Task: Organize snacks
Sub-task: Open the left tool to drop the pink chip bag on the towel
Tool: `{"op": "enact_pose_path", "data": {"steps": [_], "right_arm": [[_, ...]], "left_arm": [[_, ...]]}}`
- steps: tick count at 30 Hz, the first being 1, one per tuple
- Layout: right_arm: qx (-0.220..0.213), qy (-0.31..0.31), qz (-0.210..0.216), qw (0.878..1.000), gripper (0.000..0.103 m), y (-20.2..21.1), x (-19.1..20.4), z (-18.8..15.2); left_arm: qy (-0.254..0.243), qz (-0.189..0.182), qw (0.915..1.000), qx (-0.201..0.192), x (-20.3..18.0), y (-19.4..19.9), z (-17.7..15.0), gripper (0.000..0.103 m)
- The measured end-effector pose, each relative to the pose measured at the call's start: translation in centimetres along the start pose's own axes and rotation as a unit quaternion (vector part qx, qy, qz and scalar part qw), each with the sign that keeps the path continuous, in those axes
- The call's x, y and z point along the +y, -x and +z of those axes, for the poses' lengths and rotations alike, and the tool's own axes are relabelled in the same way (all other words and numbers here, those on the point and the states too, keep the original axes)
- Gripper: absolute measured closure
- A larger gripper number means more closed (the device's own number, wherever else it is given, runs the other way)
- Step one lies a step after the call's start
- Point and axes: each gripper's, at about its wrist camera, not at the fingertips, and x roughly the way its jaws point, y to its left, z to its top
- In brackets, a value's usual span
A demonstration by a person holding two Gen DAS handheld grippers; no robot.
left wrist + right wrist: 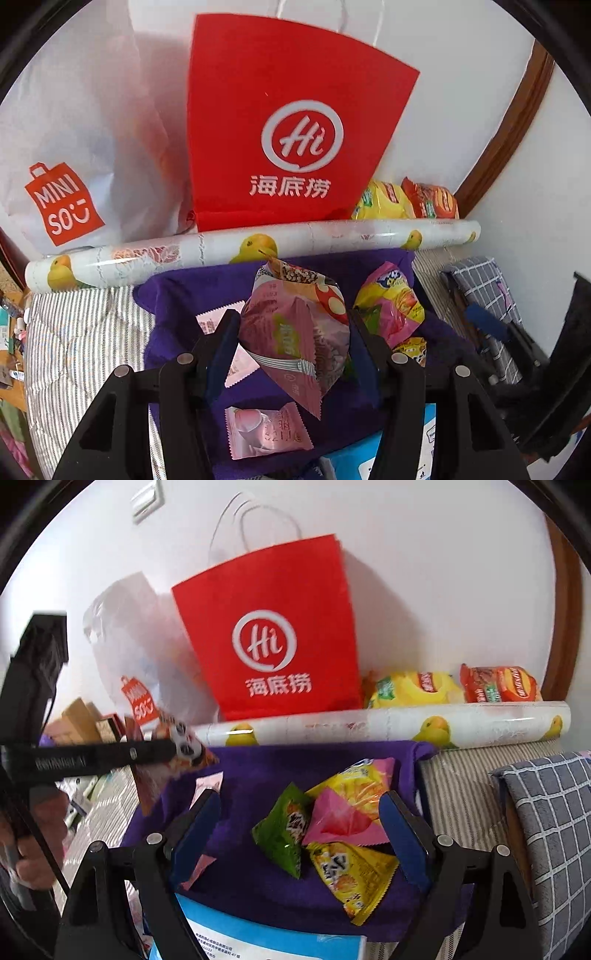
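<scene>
The left gripper (293,332) is clamped on a pink snack packet (295,332), its two black fingers pressing the packet's sides so that it hangs lifted above a purple cloth (177,299) spread over a striped bed cover (74,332); the right wrist view shows the same packet from the side, held out at the end of the left gripper (177,747) with a person's hand (33,834) on the grip below it. The right gripper (299,823) stands wide open with nothing pressed between its blue pads (406,834), hovering over a small heap of snacks on the cloth: a green packet (284,830), a pink triangular packet (336,819), a yellow packet (351,878) nearest the camera and another yellow and pink packet (354,779) behind them. On the cloth under the left gripper lies a small pink peach sweet wrapper (266,428), and a blue and white box (266,941) sits at the near edge. Behind the cloth a roll of duck-printed paper (258,247) lies crosswise, and beyond it a red paper bag (291,129) leans on the wall beside a white plastic bag (74,155), with a yellow crisp bag (384,201) and an orange crisp bag (432,201) to its right. A checked pillow (554,830) lies at the far right
</scene>
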Motion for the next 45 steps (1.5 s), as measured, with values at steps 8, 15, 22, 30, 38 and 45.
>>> {"op": "enact_pose_path", "data": {"steps": [8,15,22,30,38,45], "right_arm": [[-0.014,-0.007,-0.004,1.0,0.016,1.0,-0.5,0.4],[-0.016,-0.002,-0.008,1.0,0.016,1.1,-0.3,0.5],[-0.017,-0.008,-0.005,1.0,0.016,1.1,-0.4,0.5],[-0.012,-0.028,0.002,1.0,0.016,0.8,-1.3,0.5],[-0.013,-0.033,0.002,0.999,0.016,0.9,-1.4,0.6],[-0.016,-0.036,0.004,0.999,0.016,1.0,-1.6,0.6]], "left_arm": [[-0.018,0.014,0.9993,0.028,-1.3,-1.9,-0.7,0.048],[-0.033,0.019,0.9984,0.043,-2.1,-2.6,-1.2,0.048],[-0.038,0.021,0.9978,0.051,-2.2,-2.8,-1.2,0.048],[-0.044,0.016,0.9971,0.061,-2.4,-3.0,-1.3,0.047],[-0.048,0.011,0.9962,0.071,-2.7,-3.3,-1.5,0.047],[-0.044,-0.008,0.9955,0.083,-2.9,-3.3,-1.5,0.042]]}}
